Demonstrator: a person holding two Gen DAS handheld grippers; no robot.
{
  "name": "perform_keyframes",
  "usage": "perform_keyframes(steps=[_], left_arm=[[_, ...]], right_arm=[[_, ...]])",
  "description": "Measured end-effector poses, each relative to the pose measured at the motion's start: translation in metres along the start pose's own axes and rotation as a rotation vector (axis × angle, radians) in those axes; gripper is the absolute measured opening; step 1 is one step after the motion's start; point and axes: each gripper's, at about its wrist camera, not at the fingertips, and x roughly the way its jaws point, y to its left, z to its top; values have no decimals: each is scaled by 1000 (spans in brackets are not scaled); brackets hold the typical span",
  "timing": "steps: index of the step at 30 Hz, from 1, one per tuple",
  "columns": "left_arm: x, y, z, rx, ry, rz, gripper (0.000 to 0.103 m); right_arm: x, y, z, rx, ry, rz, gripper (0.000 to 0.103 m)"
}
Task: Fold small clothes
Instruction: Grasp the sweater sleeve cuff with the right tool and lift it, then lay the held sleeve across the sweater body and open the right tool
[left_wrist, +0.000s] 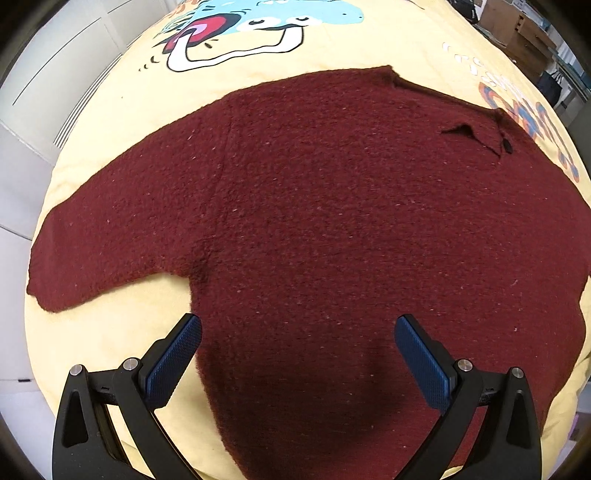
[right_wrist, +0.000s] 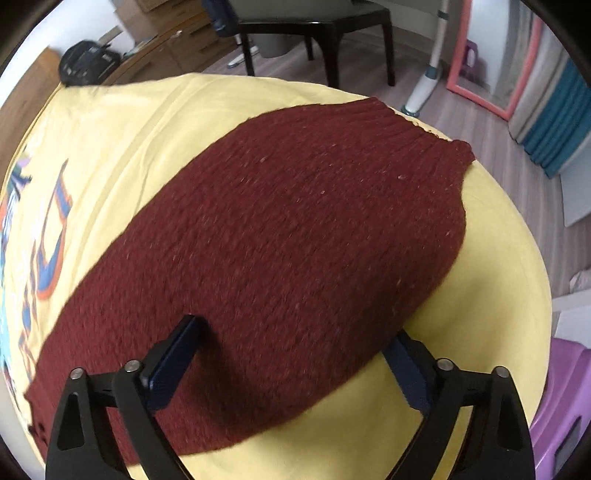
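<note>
A dark red knitted sweater (left_wrist: 332, 221) lies flat on a yellow printed sheet (left_wrist: 110, 332). In the left wrist view one sleeve (left_wrist: 103, 251) stretches to the left and the collar (left_wrist: 476, 136) is at the upper right. My left gripper (left_wrist: 297, 354) is open and empty, just above the sweater's body near its side edge. In the right wrist view the sweater (right_wrist: 277, 240) runs to its ribbed hem (right_wrist: 406, 122). My right gripper (right_wrist: 295, 360) is open, its fingers straddling the sweater's edge, the right finger partly hidden under the fabric.
The sheet (right_wrist: 147, 129) carries a cartoon print (left_wrist: 258, 26) and letters (right_wrist: 48, 240). Beyond the surface's edge are a black chair (right_wrist: 317, 33), a pink-framed mirror (right_wrist: 491, 66), a purple stool (right_wrist: 569, 406) and wooden furniture (left_wrist: 524, 33).
</note>
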Motion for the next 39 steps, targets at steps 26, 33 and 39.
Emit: perform_keyframes(steps=[26, 33, 39], left_arm=[[-16, 50, 6, -49, -62, -29, 102], [-20, 59, 11, -48, -93, -30, 102], [-17, 62, 12, -63, -93, -28, 102]], right_arm=[[-202, 228, -100, -610, -236, 343, 13], [-213, 320, -177, -764, -186, 436, 13], [-185, 379, -235, -874, -84, 446, 13]])
